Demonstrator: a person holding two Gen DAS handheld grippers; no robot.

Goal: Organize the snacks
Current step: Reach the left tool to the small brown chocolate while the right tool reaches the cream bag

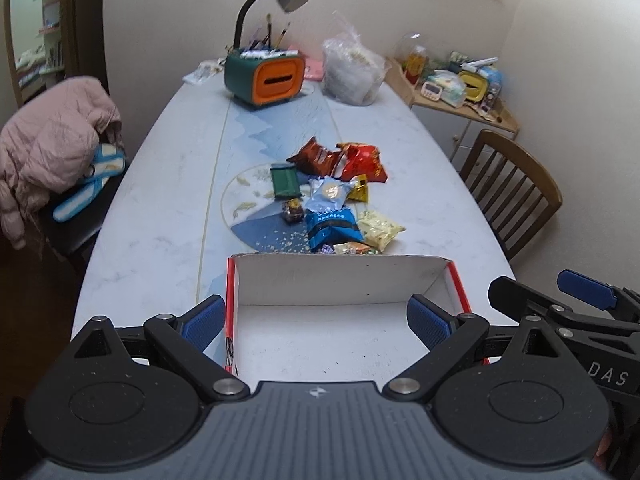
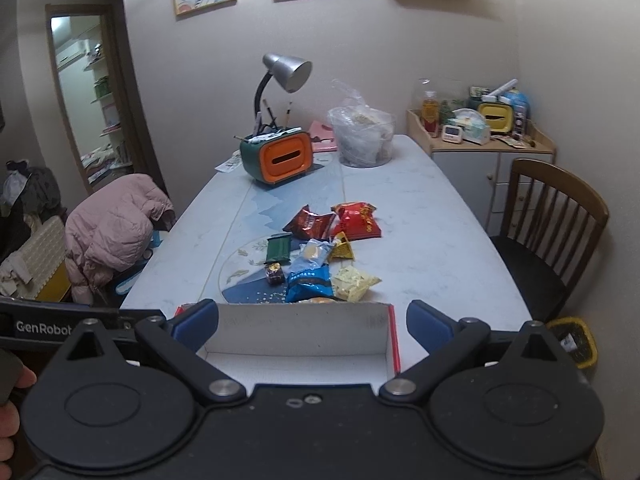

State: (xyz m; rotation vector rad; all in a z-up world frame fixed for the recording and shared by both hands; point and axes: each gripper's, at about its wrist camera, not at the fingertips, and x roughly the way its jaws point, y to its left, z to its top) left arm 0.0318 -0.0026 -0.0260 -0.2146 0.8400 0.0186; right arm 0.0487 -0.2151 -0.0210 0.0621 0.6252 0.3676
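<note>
A pile of snack packets lies mid-table: red bags (image 1: 362, 162) (image 2: 358, 220), a green pack (image 1: 285, 181) (image 2: 279, 249), a blue bag (image 1: 334, 229) (image 2: 310, 285), a pale yellow bag (image 1: 378, 229) (image 2: 354, 282). A white box with red sides (image 1: 340, 280) (image 2: 296, 324) stands empty at the near edge. My left gripper (image 1: 316, 324) is open over the box. My right gripper (image 2: 312, 326) is open above the box's near side, and part of it shows in the left wrist view (image 1: 584, 300).
A green-and-orange pen holder with a lamp (image 2: 276, 160) and a clear plastic bag (image 2: 364, 136) stand at the far end of the table. A wooden chair (image 2: 552, 216) is on the right. A chair with a pink jacket (image 2: 116, 228) is on the left.
</note>
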